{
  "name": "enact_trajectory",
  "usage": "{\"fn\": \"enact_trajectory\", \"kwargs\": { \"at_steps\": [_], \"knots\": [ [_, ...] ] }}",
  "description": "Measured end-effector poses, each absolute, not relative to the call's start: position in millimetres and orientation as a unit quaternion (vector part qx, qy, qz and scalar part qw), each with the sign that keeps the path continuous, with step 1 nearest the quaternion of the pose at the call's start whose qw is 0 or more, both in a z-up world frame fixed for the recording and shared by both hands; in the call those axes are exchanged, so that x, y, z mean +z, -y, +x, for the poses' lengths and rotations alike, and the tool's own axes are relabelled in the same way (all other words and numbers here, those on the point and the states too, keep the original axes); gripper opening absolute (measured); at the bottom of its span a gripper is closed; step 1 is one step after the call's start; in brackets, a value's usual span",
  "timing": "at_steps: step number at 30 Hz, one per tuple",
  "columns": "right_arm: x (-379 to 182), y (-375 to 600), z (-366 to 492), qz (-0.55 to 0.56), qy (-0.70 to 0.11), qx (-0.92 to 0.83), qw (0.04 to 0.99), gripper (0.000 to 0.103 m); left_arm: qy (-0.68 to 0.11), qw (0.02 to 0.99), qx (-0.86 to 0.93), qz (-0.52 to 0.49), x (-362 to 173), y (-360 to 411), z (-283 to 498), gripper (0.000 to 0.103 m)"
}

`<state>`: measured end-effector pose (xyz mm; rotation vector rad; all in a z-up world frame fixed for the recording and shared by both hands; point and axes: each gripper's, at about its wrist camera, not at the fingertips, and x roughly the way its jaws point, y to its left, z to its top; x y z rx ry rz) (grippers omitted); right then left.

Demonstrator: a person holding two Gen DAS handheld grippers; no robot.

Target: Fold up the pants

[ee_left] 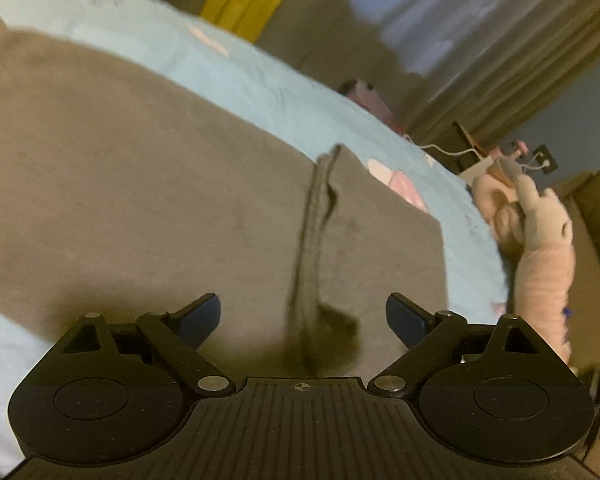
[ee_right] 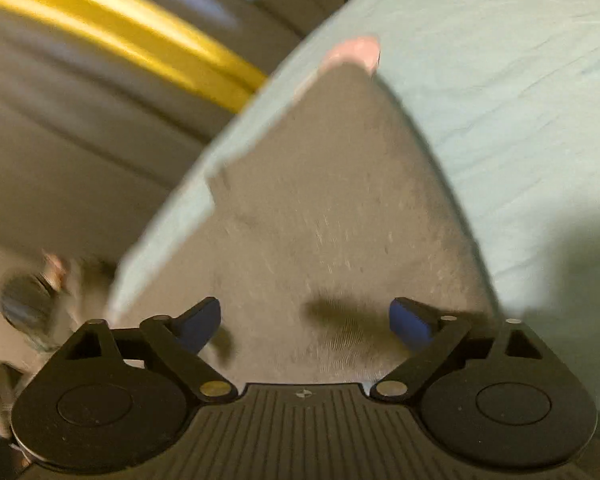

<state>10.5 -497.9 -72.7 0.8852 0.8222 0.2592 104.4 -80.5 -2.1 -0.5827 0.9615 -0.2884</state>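
Note:
Grey-brown pants (ee_left: pixel 140 184) lie flat on a light blue bed sheet (ee_left: pixel 260 80). In the left wrist view a darker band (ee_left: pixel 312 240), a hem or waistband, runs down the cloth toward my left gripper (ee_left: pixel 303 318), which is open and empty just above it. In the right wrist view the pants (ee_right: pixel 320 200) stretch away to a narrow end near the bed edge. My right gripper (ee_right: pixel 305 320) is open and empty over the cloth. Both views are motion-blurred.
A pink plush toy (ee_left: pixel 540 248) lies at the bed's right edge. Beyond it are a wall socket with cables (ee_left: pixel 540 160) and curtains (ee_left: pixel 460 40). A yellow strip (ee_right: pixel 140 36) and the floor lie left of the bed sheet (ee_right: pixel 500 100).

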Motion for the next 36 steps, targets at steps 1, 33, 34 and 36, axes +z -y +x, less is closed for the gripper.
{"fn": "enact_trajectory", "kwargs": {
  "at_steps": [1,33,34,36],
  "knots": [
    [-69,502,4,0.411,-0.369,0.11,0.827,0.099,-0.461,0.826,-0.14,-0.291,-7,83,114,0.09],
    [-87,531,0,0.466,-0.322,0.061,0.822,0.099,-0.469,0.828,-0.166,-0.26,-14,89,165,0.018],
    [-86,529,0,0.459,-0.328,0.06,0.824,0.099,-0.465,0.831,-0.161,-0.261,-13,80,163,0.018],
    [-85,524,4,0.44,-0.342,0.058,0.828,0.099,-0.462,0.835,-0.148,-0.26,-12,64,159,0.018]
  ]
}}
